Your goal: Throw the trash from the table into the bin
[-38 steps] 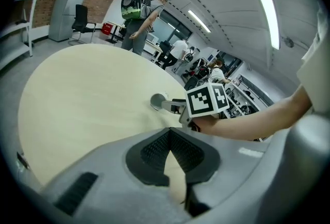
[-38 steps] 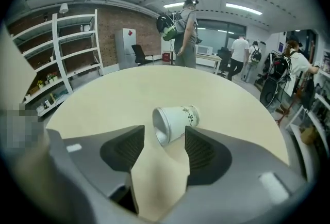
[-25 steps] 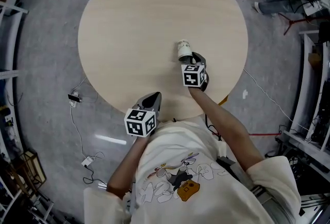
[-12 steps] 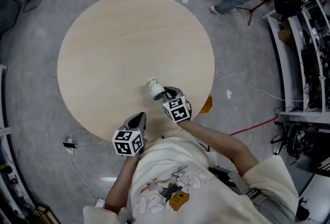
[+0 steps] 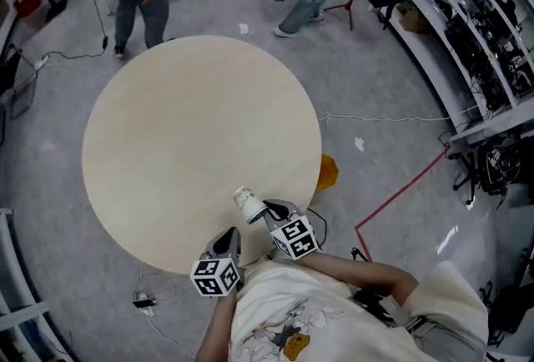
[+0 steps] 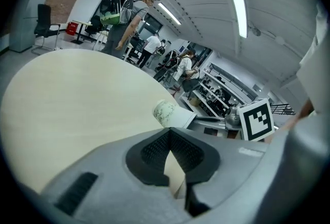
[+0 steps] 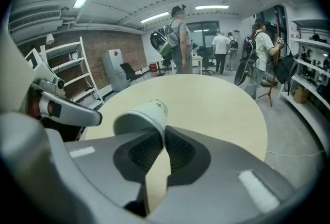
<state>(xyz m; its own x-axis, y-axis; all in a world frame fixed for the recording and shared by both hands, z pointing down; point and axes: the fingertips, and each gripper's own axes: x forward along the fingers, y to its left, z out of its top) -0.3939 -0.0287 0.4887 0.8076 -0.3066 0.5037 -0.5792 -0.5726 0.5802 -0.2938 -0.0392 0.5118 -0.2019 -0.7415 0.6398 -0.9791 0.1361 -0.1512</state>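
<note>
Showing the carry stage, the right tool (image 5: pixel 265 211) is clamped on the rim of the paper cup (image 5: pixel 244 200) over the table's (image 5: pixel 167 127) near edge, the left tool (image 5: pixel 227 242) is closed and empty, and the drop remains, no bin being visible.

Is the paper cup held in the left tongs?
No, the right tongs pinch the wall of the paper cup, while the left tongs are shut on nothing.

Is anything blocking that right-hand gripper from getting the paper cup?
Nothing visible does: the right gripper is clamped on the rim of the paper cup, over the table. Where the bin stands, I cannot tell.
</note>
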